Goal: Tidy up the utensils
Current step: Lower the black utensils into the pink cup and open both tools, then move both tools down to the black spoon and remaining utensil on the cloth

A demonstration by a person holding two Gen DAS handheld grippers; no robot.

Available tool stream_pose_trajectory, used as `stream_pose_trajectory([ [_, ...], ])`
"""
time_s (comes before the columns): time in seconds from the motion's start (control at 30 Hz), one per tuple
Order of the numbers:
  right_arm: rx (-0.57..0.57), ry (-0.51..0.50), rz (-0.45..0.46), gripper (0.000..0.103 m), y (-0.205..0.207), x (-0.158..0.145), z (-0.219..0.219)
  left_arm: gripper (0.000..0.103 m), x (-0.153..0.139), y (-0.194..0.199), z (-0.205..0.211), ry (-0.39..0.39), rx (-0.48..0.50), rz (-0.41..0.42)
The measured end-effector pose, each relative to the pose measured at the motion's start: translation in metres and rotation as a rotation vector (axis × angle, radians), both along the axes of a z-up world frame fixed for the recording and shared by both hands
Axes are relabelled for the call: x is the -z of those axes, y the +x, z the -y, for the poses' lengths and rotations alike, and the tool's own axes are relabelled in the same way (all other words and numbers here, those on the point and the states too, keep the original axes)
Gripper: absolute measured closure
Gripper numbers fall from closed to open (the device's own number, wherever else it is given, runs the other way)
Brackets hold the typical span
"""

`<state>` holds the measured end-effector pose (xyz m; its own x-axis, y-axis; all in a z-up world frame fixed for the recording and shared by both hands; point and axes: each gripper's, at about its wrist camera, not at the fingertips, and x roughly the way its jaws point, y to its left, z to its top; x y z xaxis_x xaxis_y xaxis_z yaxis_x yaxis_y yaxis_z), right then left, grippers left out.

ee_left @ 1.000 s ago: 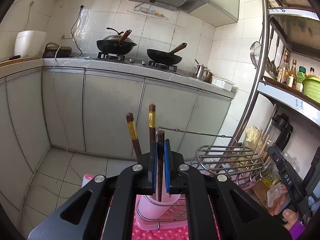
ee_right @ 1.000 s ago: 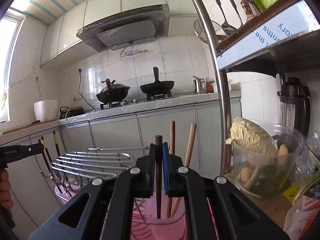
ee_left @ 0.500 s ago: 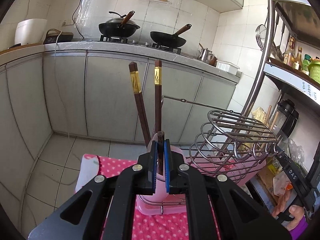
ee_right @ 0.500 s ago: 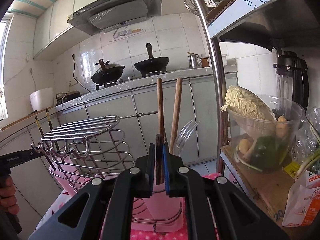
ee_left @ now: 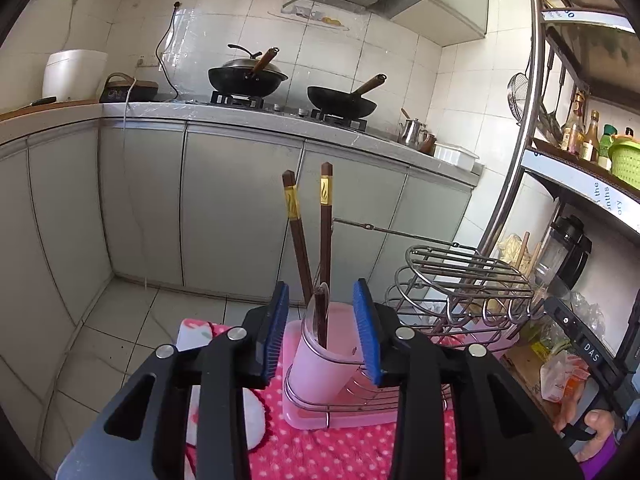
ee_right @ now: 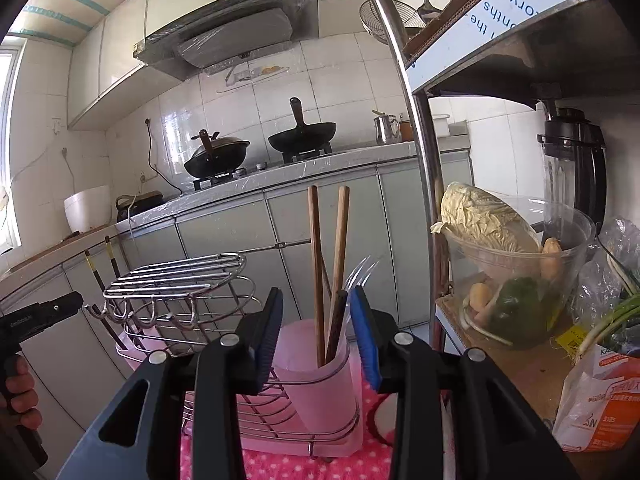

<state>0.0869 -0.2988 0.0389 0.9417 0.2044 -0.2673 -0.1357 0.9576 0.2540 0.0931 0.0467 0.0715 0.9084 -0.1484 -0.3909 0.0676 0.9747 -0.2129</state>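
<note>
My left gripper [ee_left: 322, 330] is open above a pink utensil cup [ee_left: 320, 360]. Two dark chopsticks with gold bands [ee_left: 326, 232] stand in the cup, and a shorter dark utensil [ee_left: 320, 320] stands between my jaws, free of them. My right gripper [ee_right: 316, 332] is open above another pink utensil cup [ee_right: 316, 376]. That cup holds two light wooden chopsticks [ee_right: 316, 264], a dark utensil [ee_right: 336, 324] and a clear plastic piece [ee_right: 360, 272]. Nothing is held.
A wire dish rack [ee_left: 460, 276] on a pink tray [ee_left: 340, 420] stands between the cups, on a pink dotted cloth [ee_left: 320, 452]. A metal shelf post [ee_right: 424, 160] and a bowl of vegetables [ee_right: 512, 272] are at the right. Kitchen counter with woks [ee_left: 248, 76] behind.
Both grippers opened and let go of the dark utensils, which now stand in the pink cups. Both grippers pulled back a little.
</note>
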Motion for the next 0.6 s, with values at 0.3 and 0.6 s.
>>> stream_pose_trajectory([
  [0.3, -0.045, 0.041, -0.106, 0.068, -0.039, 0.016, 0.0, 0.069, 0.017, -0.028, -0.002, -0.061, 0.05, -0.088],
  [0.6, -0.158, 0.048, -0.333, 0.068, -0.056, 0.07, -0.018, 0.069, 0.086, -0.037, 0.03, -0.067, 0.226, -0.386],
])
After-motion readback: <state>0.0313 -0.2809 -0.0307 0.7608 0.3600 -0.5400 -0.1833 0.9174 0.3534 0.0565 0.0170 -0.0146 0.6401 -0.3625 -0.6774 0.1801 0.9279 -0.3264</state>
